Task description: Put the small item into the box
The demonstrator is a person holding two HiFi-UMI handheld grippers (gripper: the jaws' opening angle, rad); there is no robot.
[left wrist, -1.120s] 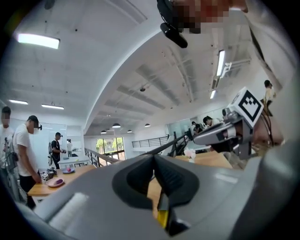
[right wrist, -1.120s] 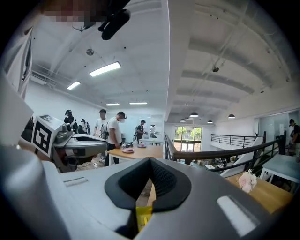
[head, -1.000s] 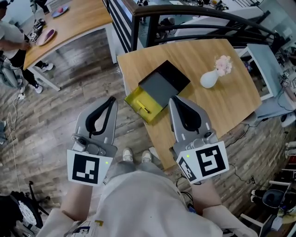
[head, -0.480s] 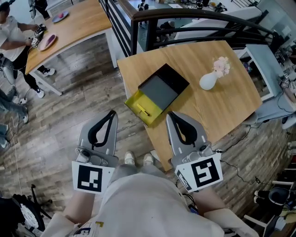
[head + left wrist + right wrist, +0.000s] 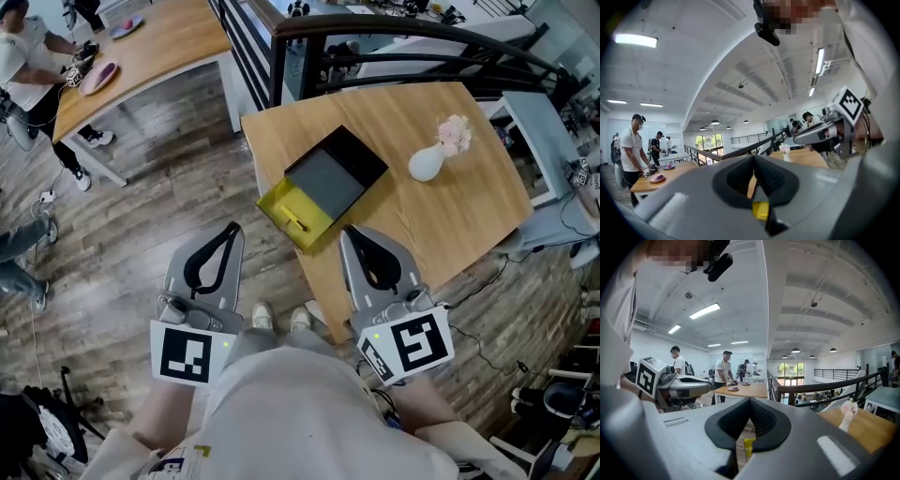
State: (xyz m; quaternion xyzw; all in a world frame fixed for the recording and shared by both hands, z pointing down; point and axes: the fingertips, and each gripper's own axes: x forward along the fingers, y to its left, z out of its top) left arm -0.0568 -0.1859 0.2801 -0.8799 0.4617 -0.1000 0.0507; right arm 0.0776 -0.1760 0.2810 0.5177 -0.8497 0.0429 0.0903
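Left tool [image 5: 232, 228] and right tool [image 5: 346, 232] are both closed and empty, near the worktop [image 5: 441, 216] edge, with the small item [image 5: 297, 225] lying inside the box [image 5: 279, 201].

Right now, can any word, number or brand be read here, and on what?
No readable word or number anywhere.
On the cube of the left tool: black-and-white square pattern, no letters.
On the cube of the right tool: same kind of pattern.
The shirt print: too small to read.
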